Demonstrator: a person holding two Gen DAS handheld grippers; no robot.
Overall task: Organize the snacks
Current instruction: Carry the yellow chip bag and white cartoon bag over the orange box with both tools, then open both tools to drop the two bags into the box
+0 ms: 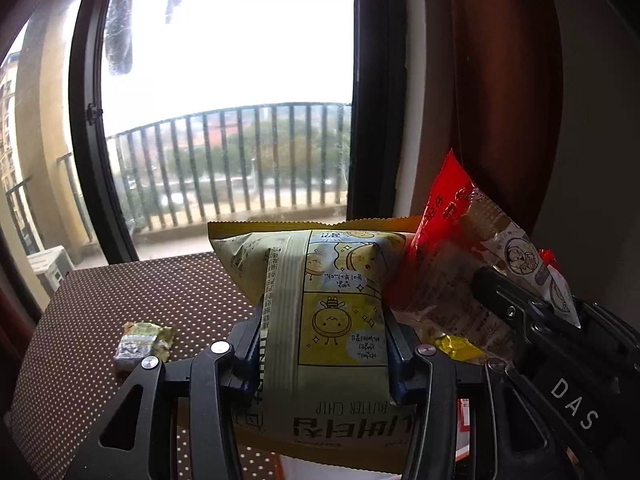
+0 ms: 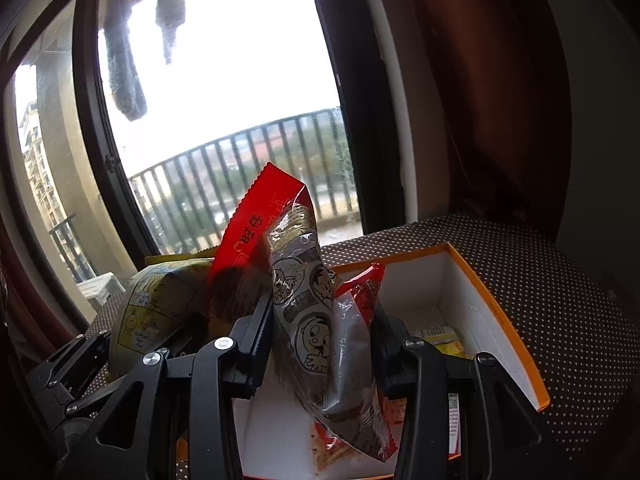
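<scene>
My left gripper is shut on a yellow butter chip bag and holds it upright above the table. The same bag shows at the left in the right wrist view. My right gripper is shut on a red and silver snack bag with cartoon faces, held over an orange-rimmed white box. That red bag leans beside the yellow one in the left wrist view, with the right gripper's body below it. Small packets lie inside the box.
A brown dotted tablecloth covers the table. A small green wrapped snack lies on it at the left. A window with a balcony railing is behind, and a brown curtain hangs at the right.
</scene>
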